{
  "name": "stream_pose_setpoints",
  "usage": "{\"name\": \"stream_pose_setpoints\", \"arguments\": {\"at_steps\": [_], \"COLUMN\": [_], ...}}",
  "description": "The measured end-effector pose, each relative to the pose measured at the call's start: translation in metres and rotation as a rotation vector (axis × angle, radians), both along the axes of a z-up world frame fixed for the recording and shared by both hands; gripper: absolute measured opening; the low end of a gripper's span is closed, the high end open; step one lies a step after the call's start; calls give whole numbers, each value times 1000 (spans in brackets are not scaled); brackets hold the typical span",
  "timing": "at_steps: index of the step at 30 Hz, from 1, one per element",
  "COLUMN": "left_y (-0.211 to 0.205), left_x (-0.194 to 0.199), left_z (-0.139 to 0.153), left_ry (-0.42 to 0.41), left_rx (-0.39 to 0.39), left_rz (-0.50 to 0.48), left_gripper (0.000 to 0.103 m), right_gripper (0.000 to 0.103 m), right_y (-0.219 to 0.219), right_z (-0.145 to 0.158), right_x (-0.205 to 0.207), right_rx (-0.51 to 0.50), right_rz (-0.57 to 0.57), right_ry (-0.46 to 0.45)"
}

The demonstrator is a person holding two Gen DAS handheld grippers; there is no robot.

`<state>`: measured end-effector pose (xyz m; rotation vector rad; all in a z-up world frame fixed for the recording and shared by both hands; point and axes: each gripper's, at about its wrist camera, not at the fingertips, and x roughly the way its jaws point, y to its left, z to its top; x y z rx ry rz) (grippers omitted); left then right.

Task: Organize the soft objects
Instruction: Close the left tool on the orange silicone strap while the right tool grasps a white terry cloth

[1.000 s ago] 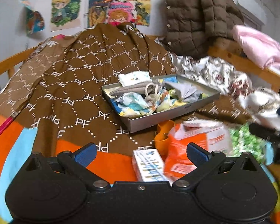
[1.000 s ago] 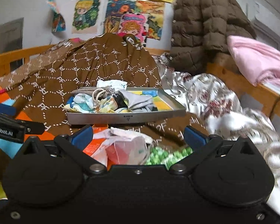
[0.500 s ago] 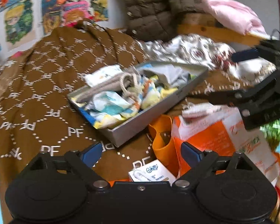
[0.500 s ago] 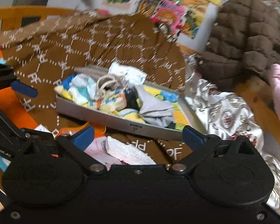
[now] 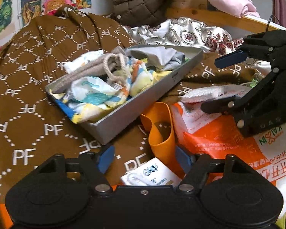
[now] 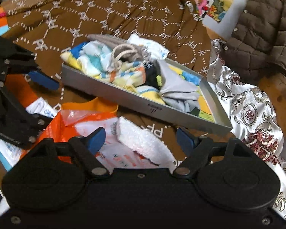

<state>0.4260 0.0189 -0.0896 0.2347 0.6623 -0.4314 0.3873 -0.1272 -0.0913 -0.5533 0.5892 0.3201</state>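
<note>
White terry cloth is the thing we look at: a soft towel [image 6: 143,143] lies on top of the orange and white plastic bag [image 6: 82,122], directly in front of our right gripper [image 6: 141,137]. In the right wrist view it sits between the two blue pads, with its long axis running from about 11 o'clock to 5 o'clock, so it lies slanted across the line of the jaws and not square to them. The jaws of the right gripper stand wide and hold nothing. We cannot tell if the pads already touch the cloth.

In the left wrist view the same towel [image 5: 211,93] is at about 2 o'clock, well to the side, and the right gripper [image 5: 217,82] is spread over it. Our left gripper [image 5: 144,157] is also wide and holds nothing; before it are the orange bag handle [image 5: 160,127] and a small white box [image 5: 152,175]. So the right hand is clearly nearer.

The grey tray [image 6: 162,110], already full of small cloths, lies on the brown bed cover [image 6: 104,19] at about 12 o'clock from the right gripper, just beyond the towel. We judge that the towel should go there after closing.
</note>
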Motion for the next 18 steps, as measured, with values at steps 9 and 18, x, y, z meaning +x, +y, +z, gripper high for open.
{"name": "stream_pose_setpoints", "arguments": {"at_steps": [9, 18], "left_y": [-1, -3], "left_x": [14, 17], "left_z": [-5, -8], "left_ry": [28, 65], "left_rx": [-76, -113], "left_rz": [6, -8], "left_gripper": [55, 32], "right_gripper": [67, 31], "right_y": [0, -4], "right_z": [-12, -16], "right_x": [12, 18], "right_rx": [17, 72], "right_rz": [-38, -50], "right_ry": [11, 34]}}
